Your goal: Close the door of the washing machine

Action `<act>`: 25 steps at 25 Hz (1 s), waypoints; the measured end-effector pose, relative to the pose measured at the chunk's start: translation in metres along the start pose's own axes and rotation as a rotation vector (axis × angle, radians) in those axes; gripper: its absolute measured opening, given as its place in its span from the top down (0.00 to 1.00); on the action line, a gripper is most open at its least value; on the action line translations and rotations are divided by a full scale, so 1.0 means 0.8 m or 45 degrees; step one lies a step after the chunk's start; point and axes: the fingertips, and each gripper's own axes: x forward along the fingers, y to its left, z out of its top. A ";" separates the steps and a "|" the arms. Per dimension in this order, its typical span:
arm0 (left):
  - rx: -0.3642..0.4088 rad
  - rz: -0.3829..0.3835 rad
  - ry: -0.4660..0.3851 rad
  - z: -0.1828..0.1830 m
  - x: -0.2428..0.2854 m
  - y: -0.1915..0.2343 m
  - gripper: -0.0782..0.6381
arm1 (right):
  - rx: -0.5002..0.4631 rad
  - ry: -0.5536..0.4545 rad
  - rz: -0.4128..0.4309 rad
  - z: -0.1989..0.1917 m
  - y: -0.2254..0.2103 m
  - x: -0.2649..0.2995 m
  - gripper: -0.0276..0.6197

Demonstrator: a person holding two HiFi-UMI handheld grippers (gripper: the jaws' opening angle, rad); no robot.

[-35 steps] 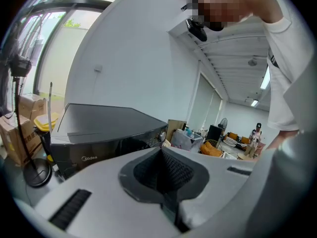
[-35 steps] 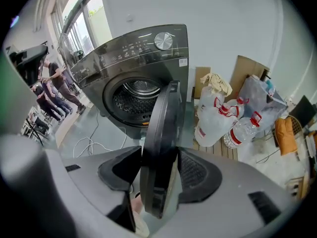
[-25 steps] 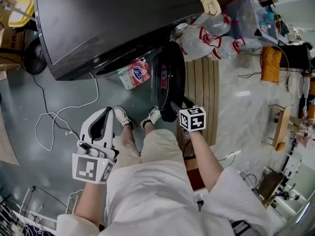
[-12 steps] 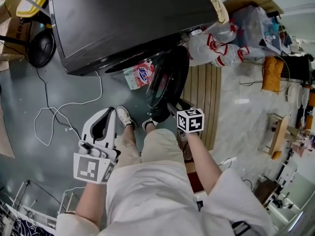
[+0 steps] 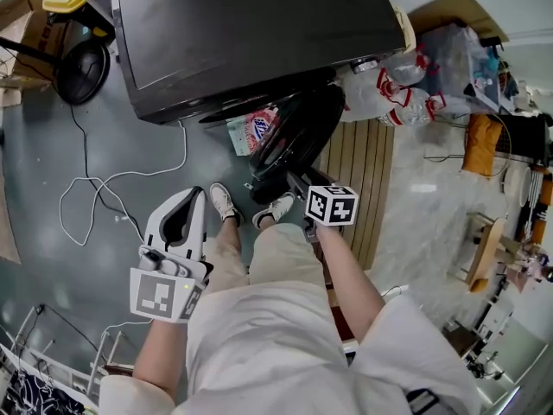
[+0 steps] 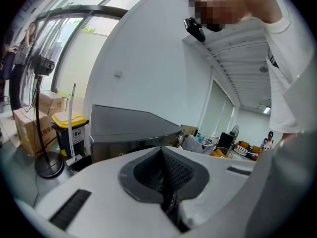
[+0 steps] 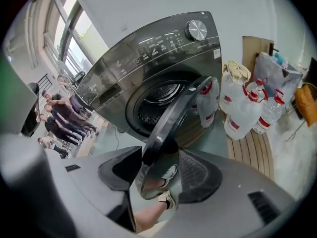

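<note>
1. Swung door [image 5: 294,137] closer to washing machine [image 5: 251,33], upper centre, since a second ago; still ajar, probably needs more pushing.
2. Grasping its rim with right hand-held gripper [image 7: 159,162].
3. Holding left hand-held gripper [image 5: 188,201] clenched, empty.

I see the dark grey front-loading washing machine [image 5: 251,33] at 12 o'clock, with 1 knob on its panel. Its round, black-rimmed glass door [image 7: 174,115] stands about half open at the machine's 6 o'clock, free edge angled toward 7 o'clock.
</note>
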 end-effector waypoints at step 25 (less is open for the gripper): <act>-0.030 0.098 -0.044 0.019 -0.018 0.083 0.88 | 0.108 -0.075 0.078 0.066 0.074 0.068 0.61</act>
